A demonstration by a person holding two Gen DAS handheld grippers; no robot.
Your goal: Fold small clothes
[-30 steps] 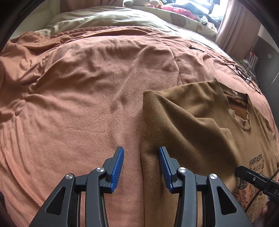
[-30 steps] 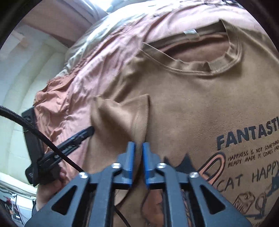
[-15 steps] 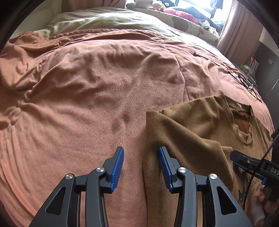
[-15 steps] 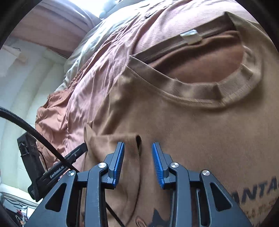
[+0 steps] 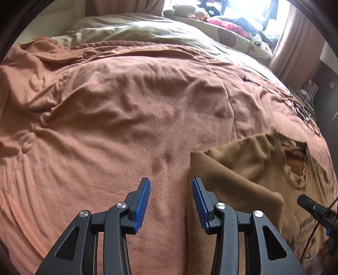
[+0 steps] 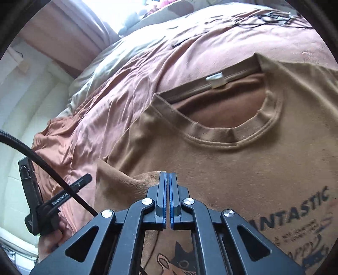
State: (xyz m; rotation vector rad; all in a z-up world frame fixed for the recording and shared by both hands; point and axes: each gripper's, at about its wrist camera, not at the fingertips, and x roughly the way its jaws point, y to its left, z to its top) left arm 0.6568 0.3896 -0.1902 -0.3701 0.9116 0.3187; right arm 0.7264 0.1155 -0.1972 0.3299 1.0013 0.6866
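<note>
Bed: a wide bed covered by a rumpled salmon-pink blanket [image 5: 118, 118], with an olive-beige duvet [image 5: 135, 31] bunched along the far side.
Far clutter: soft toys and bright clothes [image 5: 221, 20] piled near the window, beside a pink curtain [image 5: 295, 42]; dark cables [image 5: 295, 105] trail over the blanket's far right part.
Containers: the bed alone bears things; the T-shirt lies on it.
T-shirt: a brown T-shirt [image 6: 243, 165] lies print-side up on the blanket, neck hole toward the far side, a white tag [image 6: 215, 79] at the collar. Its sleeve side is folded inward over the chest, leaving a straight edge.
Print: dark lettering ending "NTASTIC" and a cartoon drawing on the chest.
Left gripper [image 5: 171, 196]: partly open, holding nothing; the folded edge lies just beside its right-hand finger, blanket showing between the fingers.
Right gripper [image 6: 168, 196]: its jaws have just been closing and now meet pad to pad above the folded sleeve; no cloth is visible between them.
</note>
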